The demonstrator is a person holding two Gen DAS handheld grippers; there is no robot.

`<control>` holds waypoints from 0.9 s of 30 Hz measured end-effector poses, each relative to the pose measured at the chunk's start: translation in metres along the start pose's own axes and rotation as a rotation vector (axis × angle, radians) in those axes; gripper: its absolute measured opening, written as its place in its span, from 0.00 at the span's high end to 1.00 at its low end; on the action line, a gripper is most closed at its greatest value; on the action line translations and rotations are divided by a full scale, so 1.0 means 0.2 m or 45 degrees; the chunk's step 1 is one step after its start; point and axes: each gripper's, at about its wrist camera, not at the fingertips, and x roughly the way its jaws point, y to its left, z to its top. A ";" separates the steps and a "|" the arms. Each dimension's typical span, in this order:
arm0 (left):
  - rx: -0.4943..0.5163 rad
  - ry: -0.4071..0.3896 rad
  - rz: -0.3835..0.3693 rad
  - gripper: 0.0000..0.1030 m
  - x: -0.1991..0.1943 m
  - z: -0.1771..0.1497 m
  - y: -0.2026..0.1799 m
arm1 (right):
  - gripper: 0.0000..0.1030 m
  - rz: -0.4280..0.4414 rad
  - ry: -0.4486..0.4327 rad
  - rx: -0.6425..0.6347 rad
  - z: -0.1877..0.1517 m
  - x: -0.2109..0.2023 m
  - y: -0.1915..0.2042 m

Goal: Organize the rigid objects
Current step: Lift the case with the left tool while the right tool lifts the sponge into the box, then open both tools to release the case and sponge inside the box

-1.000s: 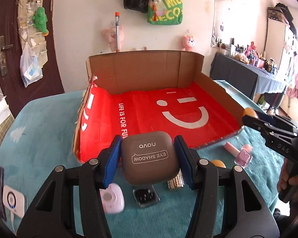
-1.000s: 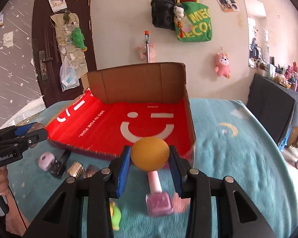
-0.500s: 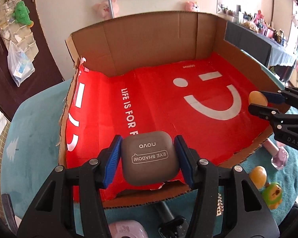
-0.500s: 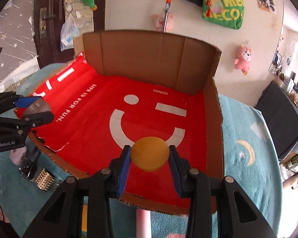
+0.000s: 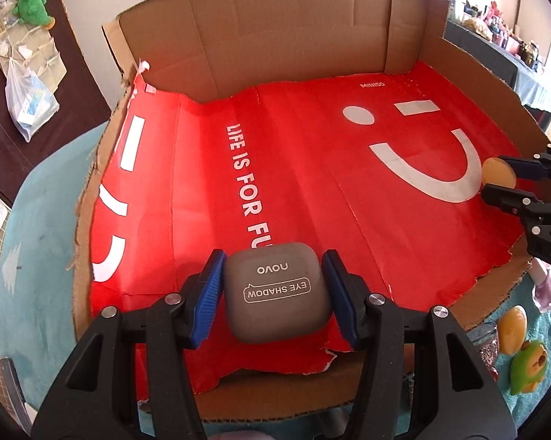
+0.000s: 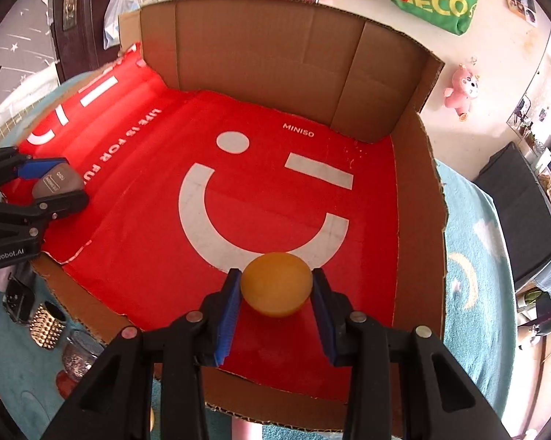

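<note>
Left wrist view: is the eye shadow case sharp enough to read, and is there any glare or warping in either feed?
Left wrist view: the eye shadow case is sharp, its lettering legible; the window corner is blown out. Right wrist view: the orange ball is slightly soft. Both: fisheye bows the cardboard box walls and blackens the corners.

Cardboard box [image 6: 418, 227] on teal cloth [image 6: 473, 293]

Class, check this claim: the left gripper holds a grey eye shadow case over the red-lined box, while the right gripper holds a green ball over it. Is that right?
Not quite. The ball in the right gripper is orange, not green, as the right wrist view shows. The rest stands: the left gripper holds the grey eye shadow case over the red-lined box.
</note>
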 end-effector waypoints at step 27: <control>0.004 -0.022 -0.008 0.48 0.00 0.01 -0.01 | 0.61 0.001 0.063 0.001 0.02 0.05 0.01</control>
